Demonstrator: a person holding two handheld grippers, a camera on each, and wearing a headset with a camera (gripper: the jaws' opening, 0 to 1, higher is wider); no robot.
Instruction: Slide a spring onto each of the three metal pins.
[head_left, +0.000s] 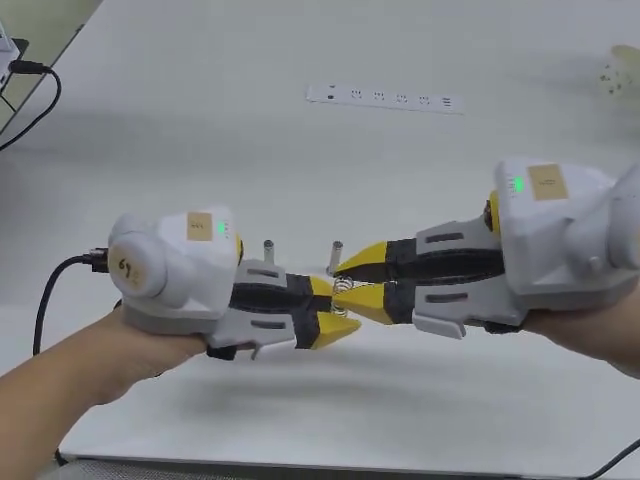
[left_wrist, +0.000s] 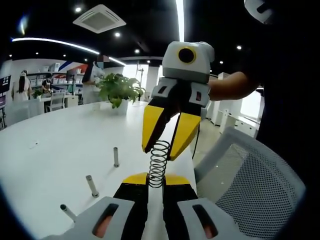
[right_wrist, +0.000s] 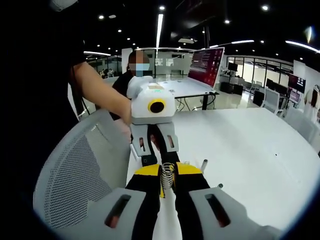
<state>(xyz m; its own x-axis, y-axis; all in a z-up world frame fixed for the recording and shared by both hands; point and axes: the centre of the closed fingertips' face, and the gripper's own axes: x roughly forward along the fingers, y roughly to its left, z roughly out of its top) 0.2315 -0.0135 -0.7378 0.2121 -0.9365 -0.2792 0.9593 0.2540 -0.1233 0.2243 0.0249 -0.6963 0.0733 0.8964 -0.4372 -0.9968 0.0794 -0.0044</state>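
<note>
A small metal spring (head_left: 342, 290) hangs in the air between my two grippers, above the white table (head_left: 300, 170). My left gripper (head_left: 335, 312) comes in from the left, shut on one end of the spring (left_wrist: 158, 167). Facing it from the right, my right gripper (head_left: 345, 280) has its yellow tips closed against the other end (right_wrist: 167, 176). Two metal pins (head_left: 268, 247) (head_left: 337, 247) stand upright on the table just behind the jaws. In the left gripper view three pins (left_wrist: 116, 156) (left_wrist: 91, 185) (left_wrist: 67, 212) stand in a row, all bare. Two pins (right_wrist: 204, 165) (right_wrist: 218, 186) also show in the right gripper view.
A white power strip (head_left: 380, 97) lies further back on the table. A black cable (head_left: 35, 95) curls at the far left edge. A grey mesh chair (left_wrist: 250, 185) stands by the table's near edge. People and a potted plant (left_wrist: 117, 89) are in the background.
</note>
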